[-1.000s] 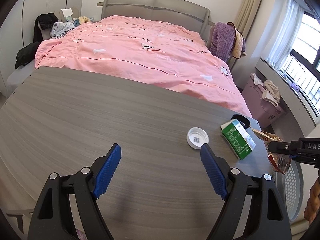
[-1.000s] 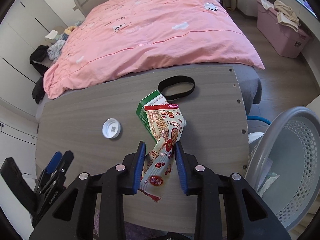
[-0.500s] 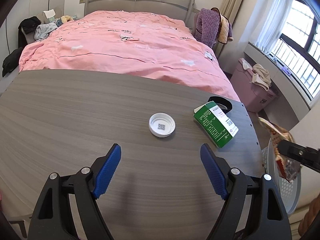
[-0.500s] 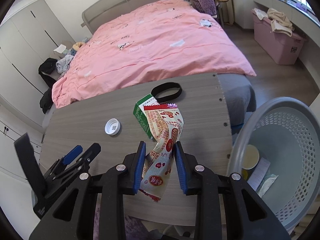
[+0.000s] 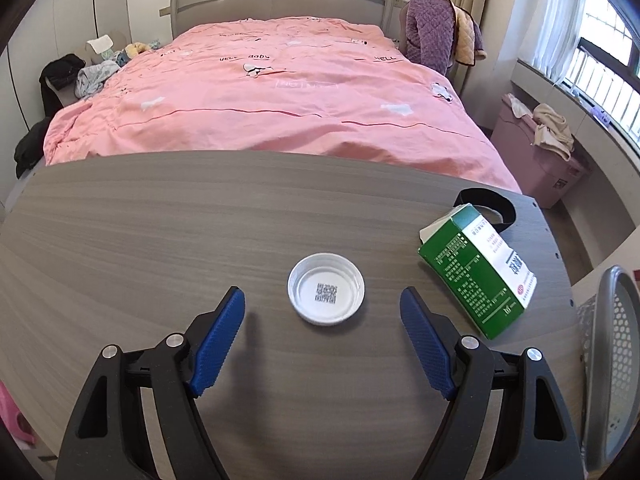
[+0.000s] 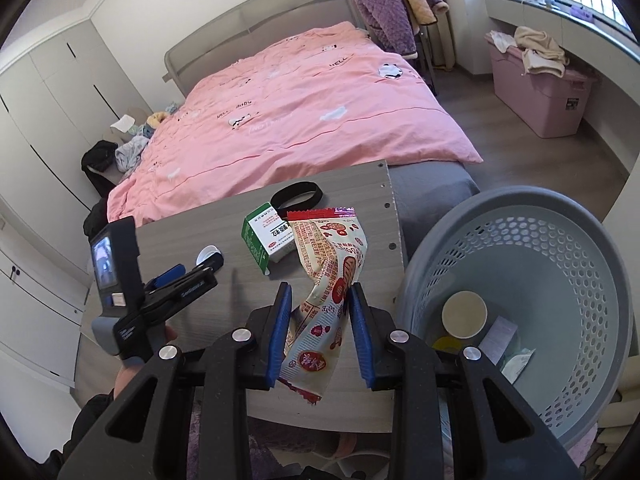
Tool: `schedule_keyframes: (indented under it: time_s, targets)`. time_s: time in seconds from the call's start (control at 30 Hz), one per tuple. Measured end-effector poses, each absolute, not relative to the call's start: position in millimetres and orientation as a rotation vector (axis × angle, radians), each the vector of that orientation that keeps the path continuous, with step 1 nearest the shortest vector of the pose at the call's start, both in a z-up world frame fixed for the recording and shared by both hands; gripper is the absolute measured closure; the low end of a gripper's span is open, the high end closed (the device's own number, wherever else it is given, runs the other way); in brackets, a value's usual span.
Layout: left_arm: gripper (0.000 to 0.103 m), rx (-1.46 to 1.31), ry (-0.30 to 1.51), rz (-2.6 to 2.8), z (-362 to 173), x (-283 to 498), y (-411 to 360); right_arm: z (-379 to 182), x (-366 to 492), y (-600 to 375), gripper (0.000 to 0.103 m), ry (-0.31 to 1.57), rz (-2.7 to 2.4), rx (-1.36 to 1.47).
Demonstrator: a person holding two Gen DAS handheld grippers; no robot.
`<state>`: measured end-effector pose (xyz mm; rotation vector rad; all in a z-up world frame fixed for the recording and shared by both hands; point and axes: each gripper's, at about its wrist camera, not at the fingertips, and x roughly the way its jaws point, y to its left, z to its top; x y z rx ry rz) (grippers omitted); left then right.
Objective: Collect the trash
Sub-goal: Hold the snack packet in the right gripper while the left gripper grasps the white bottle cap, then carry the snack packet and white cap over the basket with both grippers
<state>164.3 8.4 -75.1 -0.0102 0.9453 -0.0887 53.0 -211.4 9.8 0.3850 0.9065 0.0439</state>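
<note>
White cap (image 5: 326,294) lies between the wide-spread left gripper (image 5: 322,308) fingers.

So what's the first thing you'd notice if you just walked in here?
Probably the big pink bed behind the grey table. Next, the red-and-white snack wrapper pinched in the right gripper beside the grey basket. The left gripper is open around a white cap.

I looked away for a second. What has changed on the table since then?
The left hand-held gripper, open, swung toward the white round cap, which now sits between its fingers. The right hand-held gripper carried the red-printed snack wrapper toward the grey perforated basket. The green carton, black band and cap stayed on the wooden table.
</note>
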Motion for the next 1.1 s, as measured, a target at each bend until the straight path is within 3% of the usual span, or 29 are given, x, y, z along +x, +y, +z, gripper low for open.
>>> schedule_keyframes:
  time_s: [0.2, 0.27, 0.7, 1.1]
  targets:
    - [0.051, 0.02, 0.962, -0.081, -81.8, 172.8, -0.1, 12.4, 44.7, -222.3, 0.074, 0.885, 0.05, 0.41]
    - [0.064, 0.026, 0.958, -0.082, -81.6, 172.6, -1.3, 12.1, 41.7, -225.8, 0.074, 0.88, 0.05, 0.417]
    - [0.064, 0.044, 0.889, -0.159, -36.3, 115.8, -22.5, 4.6, 23.3, -249.4, 0.074, 0.855, 0.024, 0.461]
    - [0.064, 0.112, 0.782, -0.449, 18.7, 62.6, -139.2, 3.4, -20.7, -309.8, 0.074, 0.806, -0.082, 0.459]
